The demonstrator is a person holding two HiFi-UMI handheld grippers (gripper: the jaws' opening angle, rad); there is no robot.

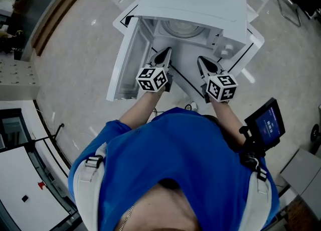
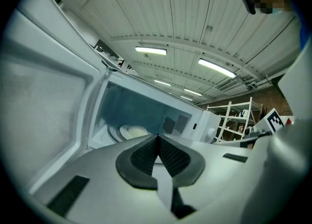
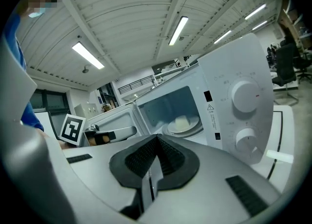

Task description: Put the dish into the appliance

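A white microwave (image 1: 190, 4) stands with its door (image 1: 125, 64) swung open to the left. Inside it, on the turntable, rests a white dish (image 3: 184, 123) holding a pale lump; the dish (image 2: 132, 131) also shows in the left gripper view. My left gripper (image 1: 163, 53) hovers before the open cavity, shut with nothing between its pads (image 2: 146, 157). My right gripper (image 1: 203, 60) is beside it, in front of the control panel with two knobs (image 3: 245, 94), also shut and empty. Both point at the oven, apart from the dish.
The microwave sits on a white table (image 1: 251, 49) marked with black lines. A small screen (image 1: 266, 123) hangs at the person's right hip. White shelving (image 2: 234, 118) stands in the background. The open door (image 2: 48, 101) fills the space left of my left gripper.
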